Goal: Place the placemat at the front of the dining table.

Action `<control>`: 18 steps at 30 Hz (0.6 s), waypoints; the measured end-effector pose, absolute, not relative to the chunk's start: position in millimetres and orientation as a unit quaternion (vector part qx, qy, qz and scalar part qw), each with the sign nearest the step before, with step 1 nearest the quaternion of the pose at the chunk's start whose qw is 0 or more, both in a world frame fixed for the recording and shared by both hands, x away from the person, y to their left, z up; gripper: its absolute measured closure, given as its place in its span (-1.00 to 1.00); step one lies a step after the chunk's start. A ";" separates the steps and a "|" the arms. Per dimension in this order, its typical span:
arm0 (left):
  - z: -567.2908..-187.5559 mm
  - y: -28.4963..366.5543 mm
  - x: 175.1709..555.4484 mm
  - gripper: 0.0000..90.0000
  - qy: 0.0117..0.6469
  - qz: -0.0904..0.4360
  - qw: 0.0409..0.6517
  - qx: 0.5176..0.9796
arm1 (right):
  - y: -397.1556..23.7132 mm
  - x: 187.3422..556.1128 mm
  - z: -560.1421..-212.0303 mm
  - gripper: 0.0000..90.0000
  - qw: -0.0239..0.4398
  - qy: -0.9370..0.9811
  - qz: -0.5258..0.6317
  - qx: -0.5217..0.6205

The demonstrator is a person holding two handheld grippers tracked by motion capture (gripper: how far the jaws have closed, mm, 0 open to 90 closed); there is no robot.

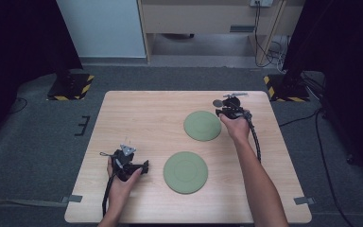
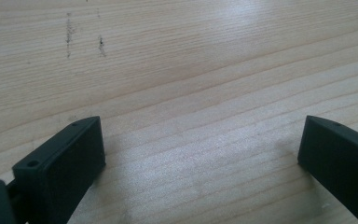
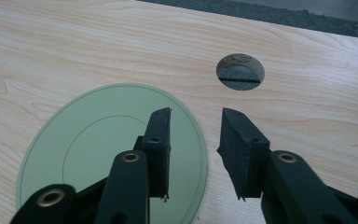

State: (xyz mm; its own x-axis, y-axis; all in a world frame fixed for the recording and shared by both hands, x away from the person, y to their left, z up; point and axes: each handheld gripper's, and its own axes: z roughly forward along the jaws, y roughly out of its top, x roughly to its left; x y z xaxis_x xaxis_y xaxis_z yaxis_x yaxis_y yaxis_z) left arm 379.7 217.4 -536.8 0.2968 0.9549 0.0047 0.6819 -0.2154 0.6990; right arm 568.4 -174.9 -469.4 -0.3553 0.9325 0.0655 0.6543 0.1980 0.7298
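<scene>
Two round green plates lie flat on the wooden table [image 1: 142, 118]: a far plate [image 1: 202, 125] right of centre and a near plate [image 1: 185, 171] towards the front. My right gripper [image 1: 220, 112] hovers at the far plate's right rim, partly open. In the right gripper view, one jaw of the right gripper [image 3: 196, 116] is over the far plate [image 3: 88, 149] and the other over bare wood, with nothing held. My left gripper [image 1: 145, 166] rests left of the near plate with its jaws towards it. The left gripper [image 2: 200, 135] is wide open over bare wood.
A round cable hole [image 3: 240, 72] pierces the tabletop just beyond the right gripper, near the far edge [image 1: 217, 102]. Grey carpet surrounds the table. Black stands with yellow-striped bases [image 1: 71, 87] sit at the back corners.
</scene>
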 end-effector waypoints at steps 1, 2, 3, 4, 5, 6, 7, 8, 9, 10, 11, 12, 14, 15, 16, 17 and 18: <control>-536.8 217.4 379.7 -1.00 0.548 0.226 0.303 0.746 | -175.3 567.9 -468.8 0.37 0.202 0.747 0.344 0.531; -536.8 217.4 379.6 -1.00 0.548 0.226 0.303 0.746 | -175.5 567.6 -468.4 0.36 0.204 0.746 0.345 0.532; -536.8 217.3 379.6 -1.00 0.548 0.226 0.303 0.746 | -175.7 567.4 -468.0 0.36 0.203 0.746 0.346 0.532; -536.8 217.3 379.6 -1.00 0.548 0.226 0.302 0.746 | -175.4 567.1 -467.4 0.34 0.204 0.746 0.348 0.530; -536.8 217.3 379.6 -1.00 0.548 0.226 0.302 0.746 | -175.0 567.1 -467.2 0.32 0.204 0.746 0.348 0.530; -536.8 217.3 379.6 -1.00 0.548 0.226 0.303 0.746 | -174.4 567.1 -466.9 0.31 0.204 0.745 0.349 0.531; -536.8 217.3 379.6 -1.00 0.548 0.226 0.303 0.746 | -174.4 567.1 -466.9 0.31 0.204 0.745 0.349 0.531; -536.8 217.3 379.6 -1.00 0.548 0.226 0.302 0.746 | -173.5 567.4 -466.8 0.28 0.203 0.745 0.351 0.530; -536.8 217.3 379.6 -1.00 0.548 0.226 0.303 0.746 | -173.2 567.5 -466.8 0.27 0.204 0.744 0.351 0.530; -536.8 217.3 379.6 -1.00 0.548 0.226 0.303 0.746 | -173.2 567.5 -466.8 0.27 0.204 0.744 0.351 0.530; -536.8 217.3 379.6 -1.00 0.548 0.226 0.303 0.746 | -172.9 567.6 -467.0 0.25 0.204 0.744 0.351 0.531; -536.8 217.3 379.6 -1.00 0.548 0.226 0.302 0.746 | -172.1 568.0 -467.9 0.17 0.203 0.743 0.352 0.531; -536.8 217.3 379.6 -1.00 0.548 0.226 0.303 0.746 | -171.2 568.2 -468.6 0.09 0.198 0.744 0.354 0.530; -536.8 217.3 379.6 -1.00 0.548 0.226 0.302 0.746 | -171.1 568.2 -468.7 0.04 0.196 0.744 0.357 0.530; -536.8 217.3 379.6 -1.00 0.548 0.226 0.303 0.746 | -171.0 568.5 -469.0 -0.01 0.194 0.744 0.357 0.531; -536.8 217.3 379.6 -1.00 0.548 0.226 0.302 0.746 | -171.1 568.9 -469.5 -0.08 0.193 0.743 0.358 0.532; -536.8 217.3 379.6 -1.00 0.548 0.226 0.302 0.746 | -171.1 568.9 -469.5 -0.08 0.193 0.743 0.358 0.532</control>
